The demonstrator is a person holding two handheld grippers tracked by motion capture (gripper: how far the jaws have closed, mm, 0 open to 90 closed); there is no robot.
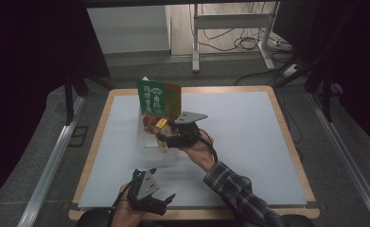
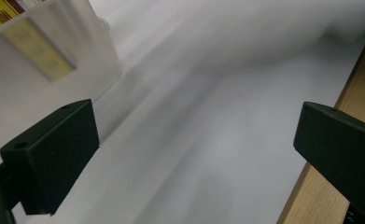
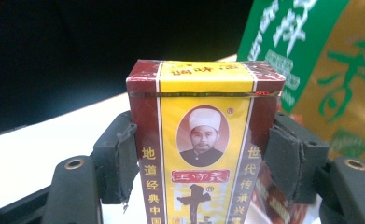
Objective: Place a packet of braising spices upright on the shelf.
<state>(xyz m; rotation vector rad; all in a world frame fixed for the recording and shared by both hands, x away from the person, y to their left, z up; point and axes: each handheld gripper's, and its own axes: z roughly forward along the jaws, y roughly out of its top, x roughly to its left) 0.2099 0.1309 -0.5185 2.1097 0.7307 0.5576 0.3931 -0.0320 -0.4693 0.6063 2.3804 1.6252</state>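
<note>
A clear bin point(image 1: 150, 142) sits mid-worktop point(image 1: 249, 142); a pouch point(image 1: 158, 98) stands in its far end, with a spice box point(image 1: 161, 124) in front.

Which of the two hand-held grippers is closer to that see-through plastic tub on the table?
Right. The right gripper is over the clear plastic tub, clamping a small red-and-yellow box. The left gripper sits open near the table's front edge, apart from the tub.

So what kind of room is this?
Probably a lab or workshop, not a home: a wooden-edged table with a pale grey mat, loose cables on the floor behind it, metal-legged benches, and a black hand-held gripper with a camera.
</note>
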